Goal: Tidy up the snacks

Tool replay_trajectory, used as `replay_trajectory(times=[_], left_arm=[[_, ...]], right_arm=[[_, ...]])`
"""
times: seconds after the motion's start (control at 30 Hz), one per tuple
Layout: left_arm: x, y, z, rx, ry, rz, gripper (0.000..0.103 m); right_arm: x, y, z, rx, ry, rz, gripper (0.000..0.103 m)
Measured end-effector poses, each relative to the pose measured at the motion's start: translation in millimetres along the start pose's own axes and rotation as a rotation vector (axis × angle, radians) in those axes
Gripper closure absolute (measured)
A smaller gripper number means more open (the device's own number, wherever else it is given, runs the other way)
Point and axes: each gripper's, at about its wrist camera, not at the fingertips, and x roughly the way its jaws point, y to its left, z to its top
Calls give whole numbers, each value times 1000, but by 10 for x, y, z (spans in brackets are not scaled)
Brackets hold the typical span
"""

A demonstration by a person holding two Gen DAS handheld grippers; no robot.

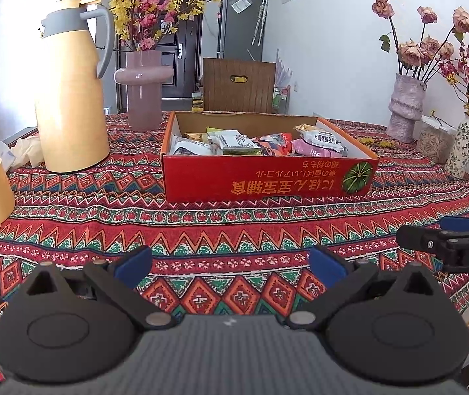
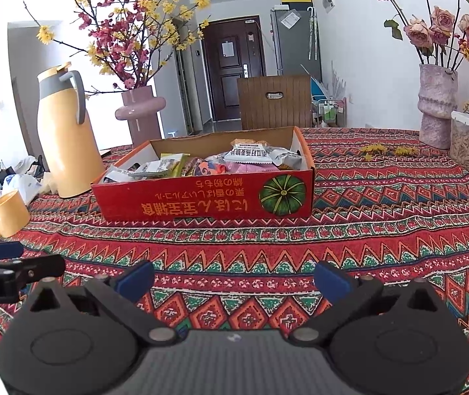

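A patterned tablecloth [image 1: 234, 230] covers the table. On it a red cardboard box [image 1: 267, 177] holds the snack packets [image 1: 251, 143], well ahead of both grippers. Left gripper [image 1: 231, 265] and right gripper [image 2: 233, 278] hover empty, jaws spread wide.

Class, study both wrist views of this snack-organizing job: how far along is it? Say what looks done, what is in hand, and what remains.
Done: the snack packets all lie piled in the red cardboard box, none loose on the tablecloth in view. In hand: nothing; the left gripper and right gripper are both open and empty, short of the box. Left: apparently little, perhaps neatening the jumbled pile.
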Motion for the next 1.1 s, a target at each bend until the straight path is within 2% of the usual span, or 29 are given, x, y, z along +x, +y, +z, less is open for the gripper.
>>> replay_trajectory(times=[1.1], left_arm=[[-40, 1, -13, -1, -3, -6, 0]], right_arm=[[-8, 7, -33, -1, 3, -1, 0]])
